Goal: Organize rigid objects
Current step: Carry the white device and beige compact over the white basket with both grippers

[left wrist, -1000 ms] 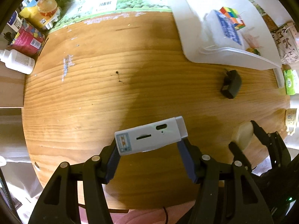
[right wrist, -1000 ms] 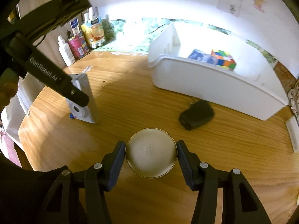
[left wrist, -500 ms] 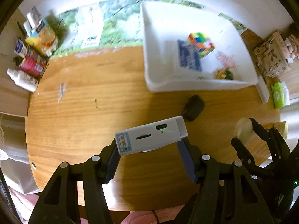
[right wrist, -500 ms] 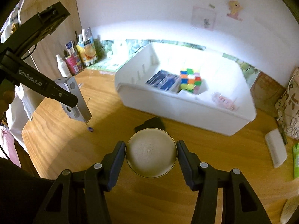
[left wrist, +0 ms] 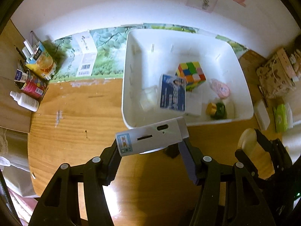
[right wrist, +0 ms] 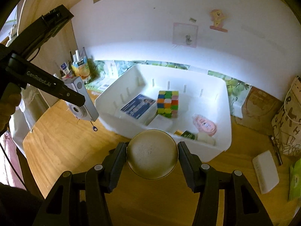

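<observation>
My left gripper (left wrist: 150, 148) is shut on a small white camera (left wrist: 152, 136), held crosswise above the table just in front of the white bin's (left wrist: 125, 86) near rim. The right wrist view shows that camera (right wrist: 82, 98) hanging left of the bin (right wrist: 223, 131). My right gripper (right wrist: 152, 156) is shut on a round cream-coloured tin (right wrist: 152, 153), held before the bin's near wall; that tin (left wrist: 246, 141) shows edge-on in the left wrist view. Inside the bin lie a colour cube (left wrist: 191, 75), a blue-labelled box (left wrist: 173, 95), a pink case (left wrist: 221, 90) and a small green jar (left wrist: 216, 109).
A small black object (left wrist: 172, 151) lies on the wooden table (left wrist: 75, 131), partly hidden behind the camera. Bottles and cartons (left wrist: 33, 75) crowd the back left corner. A white block (right wrist: 265, 171), a green pack (right wrist: 295, 179) and a patterned bag (right wrist: 287, 120) sit on the right.
Both grippers have risen and moved toward the bin with their loads, so the bin's inside now shows from above. The black object has slipped behind the camera in the left wrist view.
</observation>
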Demonstrator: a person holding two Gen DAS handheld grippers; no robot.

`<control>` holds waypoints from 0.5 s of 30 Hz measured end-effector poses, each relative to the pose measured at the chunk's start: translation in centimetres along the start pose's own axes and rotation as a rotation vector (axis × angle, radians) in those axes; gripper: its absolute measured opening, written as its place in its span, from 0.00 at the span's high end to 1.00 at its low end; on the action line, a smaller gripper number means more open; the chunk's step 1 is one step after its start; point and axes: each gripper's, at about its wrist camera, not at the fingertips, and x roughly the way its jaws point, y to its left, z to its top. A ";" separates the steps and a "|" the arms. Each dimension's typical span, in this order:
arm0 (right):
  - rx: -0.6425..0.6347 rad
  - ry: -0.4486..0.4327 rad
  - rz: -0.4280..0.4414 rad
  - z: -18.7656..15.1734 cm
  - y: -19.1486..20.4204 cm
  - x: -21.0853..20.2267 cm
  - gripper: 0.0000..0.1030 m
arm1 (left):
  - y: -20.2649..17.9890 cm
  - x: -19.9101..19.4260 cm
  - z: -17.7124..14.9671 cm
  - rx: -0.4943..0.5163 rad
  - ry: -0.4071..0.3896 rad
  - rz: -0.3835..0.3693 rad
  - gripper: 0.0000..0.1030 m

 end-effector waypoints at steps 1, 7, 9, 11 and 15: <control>0.001 -0.006 -0.001 0.1 -0.3 0.1 0.45 | -0.2 0.1 0.2 -0.004 -0.002 -0.001 0.40; 0.024 -0.036 0.004 0.3 -2.5 1.5 0.45 | -1.4 1.3 1.5 -0.018 -0.057 -0.008 0.40; 0.038 -0.048 0.004 0.2 -3.1 1.9 0.45 | -1.9 1.7 1.9 -0.017 -0.084 -0.023 0.40; 0.060 -0.052 0.005 0.1 -3.7 2.4 0.45 | -2.5 2.0 2.3 -0.008 -0.104 -0.029 0.39; 0.097 -0.054 0.001 -0.2 -4.8 3.3 0.45 | -3.9 2.5 2.9 0.037 -0.162 -0.052 0.39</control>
